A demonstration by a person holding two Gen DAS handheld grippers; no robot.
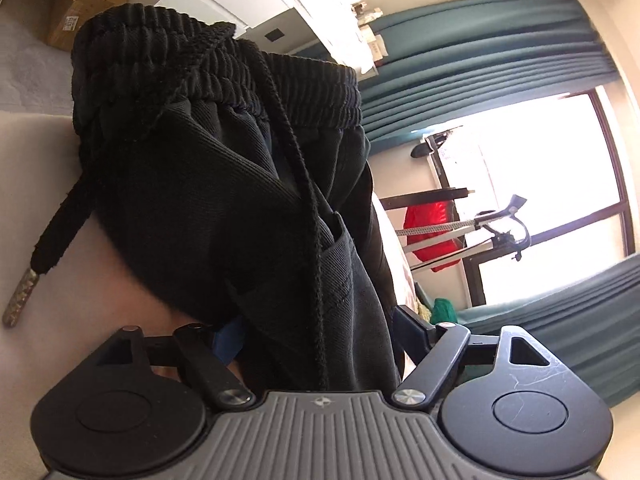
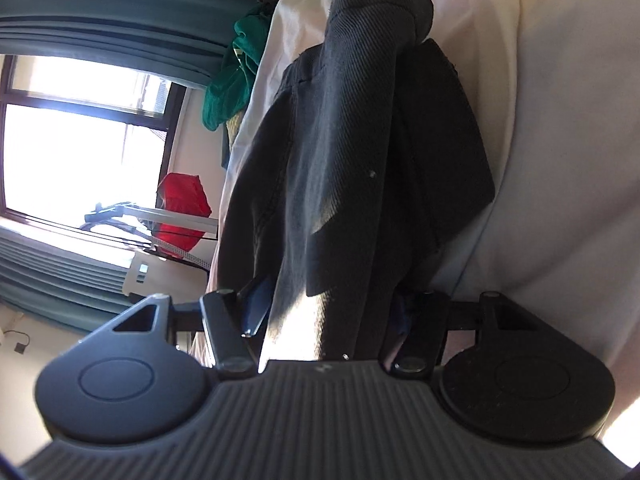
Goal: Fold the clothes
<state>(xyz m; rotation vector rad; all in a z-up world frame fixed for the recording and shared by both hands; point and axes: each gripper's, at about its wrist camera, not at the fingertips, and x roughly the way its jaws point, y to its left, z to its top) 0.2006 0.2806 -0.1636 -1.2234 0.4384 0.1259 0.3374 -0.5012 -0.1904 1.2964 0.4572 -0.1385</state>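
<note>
A pair of black pants (image 1: pixel 208 184) with a ribbed elastic waistband (image 1: pixel 224 68) and a black drawstring (image 1: pixel 52 240) fills the left wrist view. My left gripper (image 1: pixel 320 328) is shut on the pants near the waist; the cloth hides the fingertips. In the right wrist view the same black pants (image 2: pixel 360 140) hang bunched in front of the camera. My right gripper (image 2: pixel 332 308) is shut on a fold of the pants. Both cameras are tilted sideways, with the cloth lifted off a pale bed sheet (image 2: pixel 560 160).
A green garment (image 2: pixel 232 80) lies at the bed's far edge. A red item (image 2: pixel 182 208) hangs on a drying rack by the bright window (image 1: pixel 540 200), with teal curtains (image 1: pixel 480 60). Cardboard boxes (image 1: pixel 84 4) stand on the floor.
</note>
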